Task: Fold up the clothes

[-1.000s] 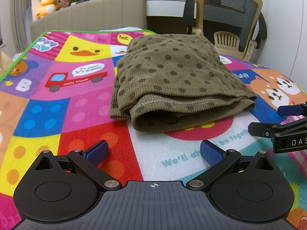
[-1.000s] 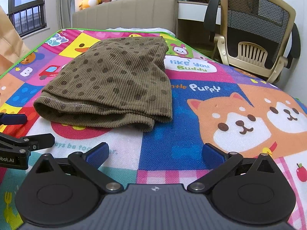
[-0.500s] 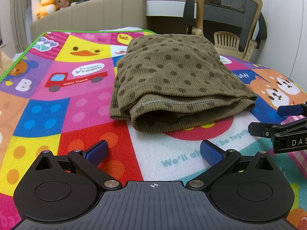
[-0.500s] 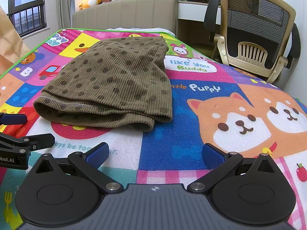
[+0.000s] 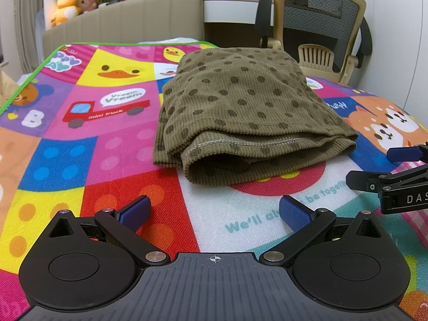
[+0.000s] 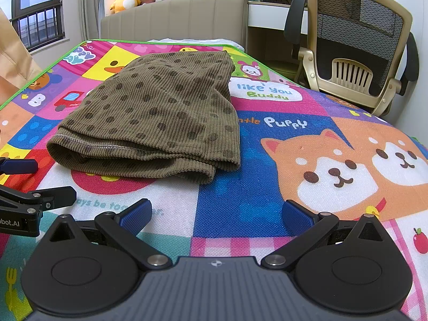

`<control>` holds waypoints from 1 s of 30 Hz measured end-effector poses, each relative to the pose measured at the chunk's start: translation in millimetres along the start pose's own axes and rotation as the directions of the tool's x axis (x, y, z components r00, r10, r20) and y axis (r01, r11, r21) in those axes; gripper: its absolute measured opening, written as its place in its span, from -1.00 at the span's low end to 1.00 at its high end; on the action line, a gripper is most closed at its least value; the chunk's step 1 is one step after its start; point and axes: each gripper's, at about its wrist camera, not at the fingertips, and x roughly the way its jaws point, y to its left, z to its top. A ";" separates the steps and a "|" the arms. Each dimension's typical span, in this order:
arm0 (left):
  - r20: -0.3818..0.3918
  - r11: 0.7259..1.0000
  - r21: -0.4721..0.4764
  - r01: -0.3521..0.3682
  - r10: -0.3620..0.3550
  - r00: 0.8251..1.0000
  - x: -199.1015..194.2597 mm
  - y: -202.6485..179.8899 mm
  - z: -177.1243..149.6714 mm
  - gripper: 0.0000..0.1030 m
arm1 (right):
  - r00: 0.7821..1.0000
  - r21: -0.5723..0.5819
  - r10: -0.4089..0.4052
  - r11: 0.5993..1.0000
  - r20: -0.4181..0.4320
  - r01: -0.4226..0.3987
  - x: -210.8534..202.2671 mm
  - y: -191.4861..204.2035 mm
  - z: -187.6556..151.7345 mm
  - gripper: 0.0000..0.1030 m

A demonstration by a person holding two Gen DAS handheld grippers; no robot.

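An olive-brown ribbed garment with dark dots (image 5: 240, 112) lies folded in layers on a colourful cartoon play mat (image 5: 112, 144); it also shows in the right wrist view (image 6: 160, 117). My left gripper (image 5: 214, 211) is open and empty, low over the mat, just short of the garment's near folded edge. My right gripper (image 6: 216, 214) is open and empty, just short of the garment's near right corner. Each gripper shows at the edge of the other's view: the right one (image 5: 393, 168) and the left one (image 6: 29, 182).
The mat (image 6: 321, 160) covers a bed with a beige headboard (image 5: 128, 18). An office chair (image 6: 355, 48) and a desk stand beyond the bed at the right. Plush toys (image 5: 65, 6) sit on a shelf behind. A tan cloth (image 6: 13, 61) hangs at the far left.
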 end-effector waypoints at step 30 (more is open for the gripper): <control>-0.002 1.000 0.007 0.005 -0.005 1.000 1.5 -1.1 1.4 1.00 | 1.000 -0.001 0.000 1.000 0.000 0.000 0.5 0.1 0.1 1.00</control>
